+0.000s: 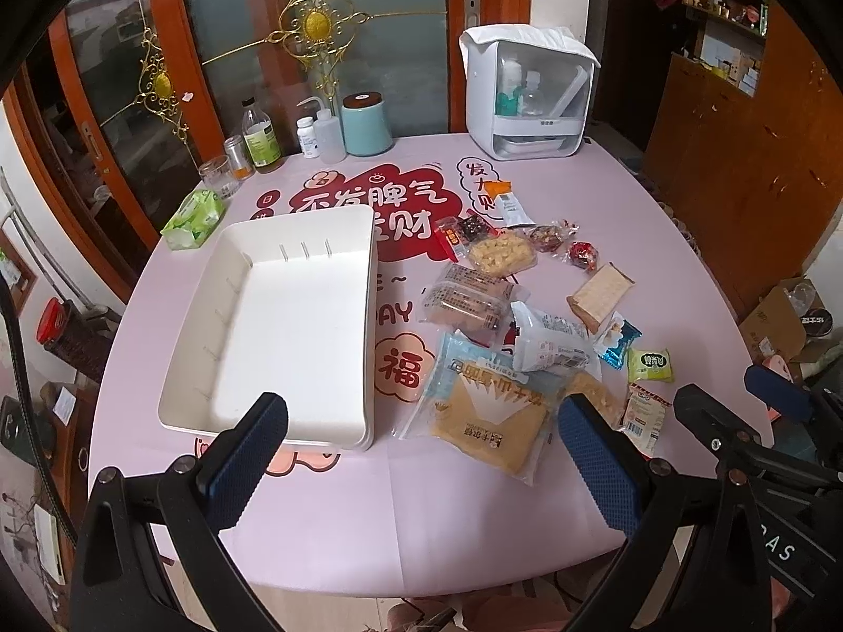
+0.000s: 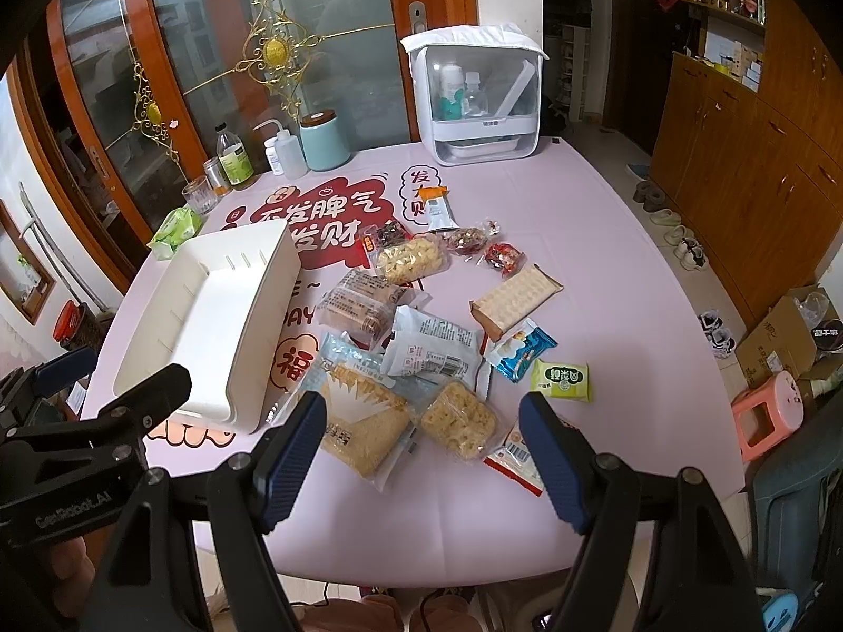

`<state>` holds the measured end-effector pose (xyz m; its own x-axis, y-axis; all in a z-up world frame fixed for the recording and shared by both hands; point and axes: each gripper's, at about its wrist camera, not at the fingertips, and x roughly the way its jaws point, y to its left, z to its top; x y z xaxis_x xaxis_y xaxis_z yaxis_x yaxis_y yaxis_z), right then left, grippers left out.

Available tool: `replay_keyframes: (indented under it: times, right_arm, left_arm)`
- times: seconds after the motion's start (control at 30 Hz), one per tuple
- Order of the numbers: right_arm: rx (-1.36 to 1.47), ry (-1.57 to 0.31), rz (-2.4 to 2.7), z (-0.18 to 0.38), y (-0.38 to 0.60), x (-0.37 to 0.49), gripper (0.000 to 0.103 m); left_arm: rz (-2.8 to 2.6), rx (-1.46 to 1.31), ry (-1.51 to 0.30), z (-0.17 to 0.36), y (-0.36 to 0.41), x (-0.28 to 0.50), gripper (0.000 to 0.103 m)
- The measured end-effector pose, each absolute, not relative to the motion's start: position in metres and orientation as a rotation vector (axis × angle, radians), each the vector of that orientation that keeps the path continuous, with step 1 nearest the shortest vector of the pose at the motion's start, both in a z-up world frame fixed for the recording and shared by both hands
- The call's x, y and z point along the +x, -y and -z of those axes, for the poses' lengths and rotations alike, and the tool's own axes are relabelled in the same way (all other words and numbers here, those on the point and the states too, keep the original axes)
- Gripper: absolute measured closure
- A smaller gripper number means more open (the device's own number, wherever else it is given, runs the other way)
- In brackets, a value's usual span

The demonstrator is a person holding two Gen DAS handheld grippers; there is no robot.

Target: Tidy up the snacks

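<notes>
An empty white bin sits on the left of the pink table; it also shows in the right wrist view. Several packaged snacks lie scattered to its right, among them a large pale-blue cake pack, a white pouch, a cracker block and a green packet. My left gripper is open and empty above the table's near edge. My right gripper is open and empty over the nearest snacks.
Bottles, a glass and a teal canister line the table's back edge. A white appliance stands at the back. A green tissue pack lies behind the bin. A pink stool and cardboard box are on the floor, right.
</notes>
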<state>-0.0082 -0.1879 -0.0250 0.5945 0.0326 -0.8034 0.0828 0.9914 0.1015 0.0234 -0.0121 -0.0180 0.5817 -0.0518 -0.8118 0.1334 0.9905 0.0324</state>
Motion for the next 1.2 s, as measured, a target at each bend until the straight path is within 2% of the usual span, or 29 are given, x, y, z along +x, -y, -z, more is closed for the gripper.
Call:
replay_keyframes:
  times: [1.2]
  right_arm:
    - [0.16,-0.948,0.032,0.031,0.205,-0.005,0.027]
  left_arm:
    - [0.124,0.101,-0.962,0.022,0.025,0.031,0.001]
